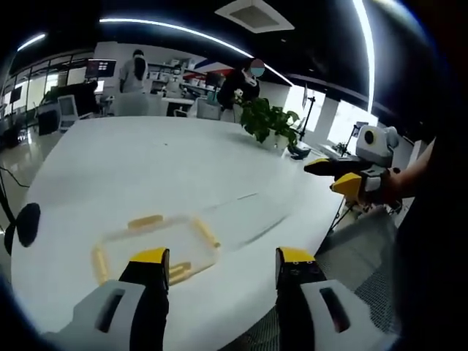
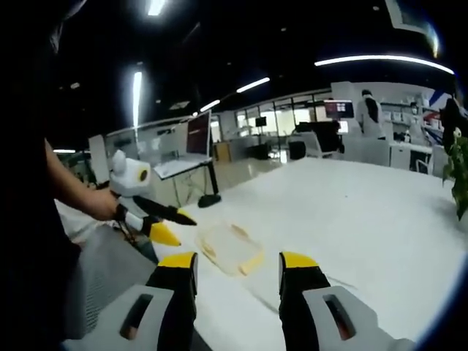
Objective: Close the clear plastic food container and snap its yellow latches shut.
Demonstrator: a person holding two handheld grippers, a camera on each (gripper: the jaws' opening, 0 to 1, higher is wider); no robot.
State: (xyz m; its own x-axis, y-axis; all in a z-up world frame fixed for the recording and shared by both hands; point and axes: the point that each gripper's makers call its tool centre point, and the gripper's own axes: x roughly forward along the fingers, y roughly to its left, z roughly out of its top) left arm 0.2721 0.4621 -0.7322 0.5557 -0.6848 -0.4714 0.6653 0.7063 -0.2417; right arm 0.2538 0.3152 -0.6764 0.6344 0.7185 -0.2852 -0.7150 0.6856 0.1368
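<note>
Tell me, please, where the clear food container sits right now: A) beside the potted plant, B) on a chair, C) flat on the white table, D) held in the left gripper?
C: the container lies flat on the white table, with both grippers open and apart from it.

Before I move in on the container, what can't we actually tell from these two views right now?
- Left gripper view: the near edge of the clear container sits behind the left gripper; its latches are blurred, so snapped or loose is unclear.
- Right gripper view: the container is small and washed out against the white table; lid seating unreadable.
- Any contents: can't be made out.
- Right gripper: open, nothing between its jaws.
</note>
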